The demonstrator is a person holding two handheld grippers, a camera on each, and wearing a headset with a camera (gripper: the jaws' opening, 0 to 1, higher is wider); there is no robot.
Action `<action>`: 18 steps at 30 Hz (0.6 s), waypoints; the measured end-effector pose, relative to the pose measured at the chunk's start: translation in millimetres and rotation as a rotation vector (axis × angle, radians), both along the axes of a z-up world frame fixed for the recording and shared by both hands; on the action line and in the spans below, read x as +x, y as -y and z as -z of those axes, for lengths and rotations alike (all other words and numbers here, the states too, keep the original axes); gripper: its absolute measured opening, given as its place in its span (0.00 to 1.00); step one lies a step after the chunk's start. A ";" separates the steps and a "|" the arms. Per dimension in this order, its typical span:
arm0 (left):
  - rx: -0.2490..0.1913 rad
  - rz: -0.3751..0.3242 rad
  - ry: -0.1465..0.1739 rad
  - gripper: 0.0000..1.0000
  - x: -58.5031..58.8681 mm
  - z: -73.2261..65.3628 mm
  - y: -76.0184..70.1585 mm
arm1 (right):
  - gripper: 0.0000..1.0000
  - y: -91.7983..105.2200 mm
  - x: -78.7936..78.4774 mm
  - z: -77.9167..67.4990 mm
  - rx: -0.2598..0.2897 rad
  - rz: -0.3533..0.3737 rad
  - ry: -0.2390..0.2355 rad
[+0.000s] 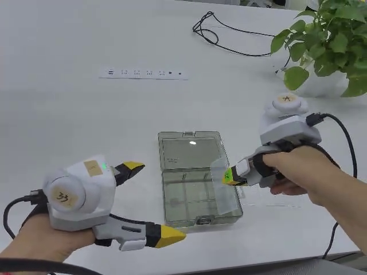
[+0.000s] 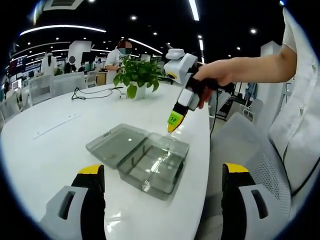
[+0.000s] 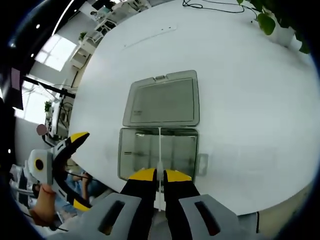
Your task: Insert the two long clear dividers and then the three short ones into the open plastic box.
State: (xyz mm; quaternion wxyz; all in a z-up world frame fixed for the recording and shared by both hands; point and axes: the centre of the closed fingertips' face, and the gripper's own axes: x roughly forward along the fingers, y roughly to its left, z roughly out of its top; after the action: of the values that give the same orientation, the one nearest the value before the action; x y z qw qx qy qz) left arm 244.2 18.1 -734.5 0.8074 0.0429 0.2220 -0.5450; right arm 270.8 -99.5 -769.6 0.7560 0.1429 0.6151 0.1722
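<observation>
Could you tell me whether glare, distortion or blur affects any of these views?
Head view: soft, even light, with one small glare spot on the lid. Left gripper view: fisheye curves the table edge; ceiling lights streak overhead. Right gripper view: sharp at centre, but the clear divider between the fingers reads as a thin pale line.

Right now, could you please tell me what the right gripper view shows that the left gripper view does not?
Right gripper view: a look straight down its own shut jaws, the right gripper pinching a clear divider edge-on over the base of the box. Left gripper view: the left gripper with jaws spread wide, holding nothing, plus a side look at the other gripper tip-down above the box's far side. Both: the open box, lid laid flat, on the white table, and the plant.
</observation>
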 end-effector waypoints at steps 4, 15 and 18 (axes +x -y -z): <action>0.001 0.001 -0.009 0.99 -2.0 2.4 -0.2 | 0.07 -1.9 0.0 5.7 -0.008 0.003 -0.010; -0.005 -0.005 -0.015 0.99 -2.4 4.0 -1.9 | 0.07 1.6 -1.5 18.8 -0.039 0.005 -0.027; -0.009 -0.006 -0.016 0.99 -2.4 4.5 -1.8 | 0.07 -0.7 -4.0 19.7 -0.044 0.007 -0.028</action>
State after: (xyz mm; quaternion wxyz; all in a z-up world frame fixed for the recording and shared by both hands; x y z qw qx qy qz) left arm 241.8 19.9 -739.0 0.8074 0.0343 0.2264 -0.5437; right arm 266.8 -98.8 -789.3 0.7508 0.1308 0.6289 0.1537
